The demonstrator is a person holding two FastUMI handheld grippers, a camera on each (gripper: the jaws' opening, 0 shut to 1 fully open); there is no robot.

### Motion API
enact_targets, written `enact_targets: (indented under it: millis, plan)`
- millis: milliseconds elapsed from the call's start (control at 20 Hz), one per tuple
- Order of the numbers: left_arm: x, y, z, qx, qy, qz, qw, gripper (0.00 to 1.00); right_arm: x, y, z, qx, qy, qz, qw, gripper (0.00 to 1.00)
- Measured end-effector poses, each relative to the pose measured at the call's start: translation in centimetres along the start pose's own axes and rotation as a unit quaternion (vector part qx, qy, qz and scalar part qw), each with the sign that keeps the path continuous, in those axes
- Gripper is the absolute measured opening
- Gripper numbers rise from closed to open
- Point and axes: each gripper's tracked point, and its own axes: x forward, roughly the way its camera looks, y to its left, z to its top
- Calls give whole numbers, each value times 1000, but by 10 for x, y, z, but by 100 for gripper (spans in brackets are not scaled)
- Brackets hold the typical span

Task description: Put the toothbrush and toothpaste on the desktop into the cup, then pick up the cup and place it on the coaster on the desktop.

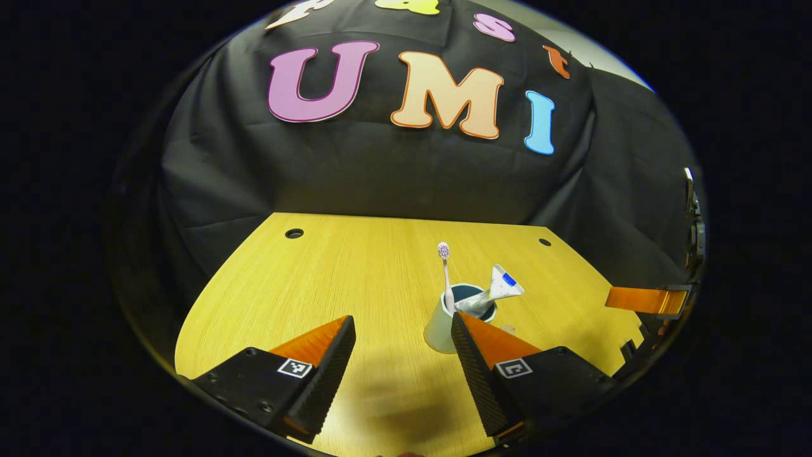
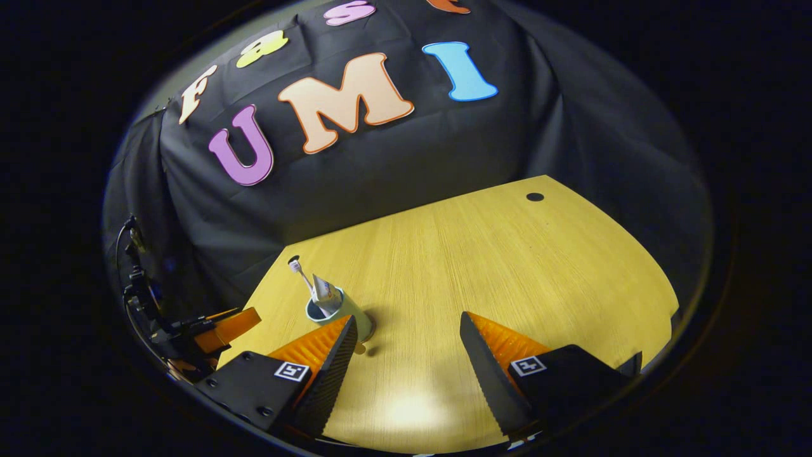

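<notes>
The one desk (image 1: 355, 266) runs out past my view's edges. One cup (image 1: 441, 330) stands on it, its base hidden behind my left gripper (image 1: 403, 355); I cannot make out a coaster under it. One toothbrush (image 1: 445, 273) and one toothpaste (image 1: 495, 292) stand inside. My right gripper (image 2: 406, 355) and my left both gape wide, holding nothing.

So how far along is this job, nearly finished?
Done: the toothbrush and toothpaste both stand in the cup. The cup sits on the desk; something small shows at its base, maybe the coaster, but that is hard to tell. In hand: nothing; the left gripper and right gripper are open. Left: perhaps only confirming the cup's spot.
</notes>
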Motion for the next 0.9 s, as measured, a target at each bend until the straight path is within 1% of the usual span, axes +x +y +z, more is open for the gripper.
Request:
enact_targets:
  millis: [150, 400, 850, 900]
  plan:
    - [-2, 0, 3, 6, -3, 0, 1000, 88, -2, -4, -4, 1, -3, -4, 1000, 99]
    - [-5, -1, 0, 12, 2, -1, 1000, 88, 2, 3, -10, 1, -2, -1, 1000, 99]
    - [-4, -5, -4, 3, 6, 2, 1000, 89, -2, 0, -8, 6, -3, -3, 1000, 99]
    - [-4, -6, -5, 2, 7, 2, 1000, 89, -1, -1, -8, 7, -3, -4, 1000, 94]
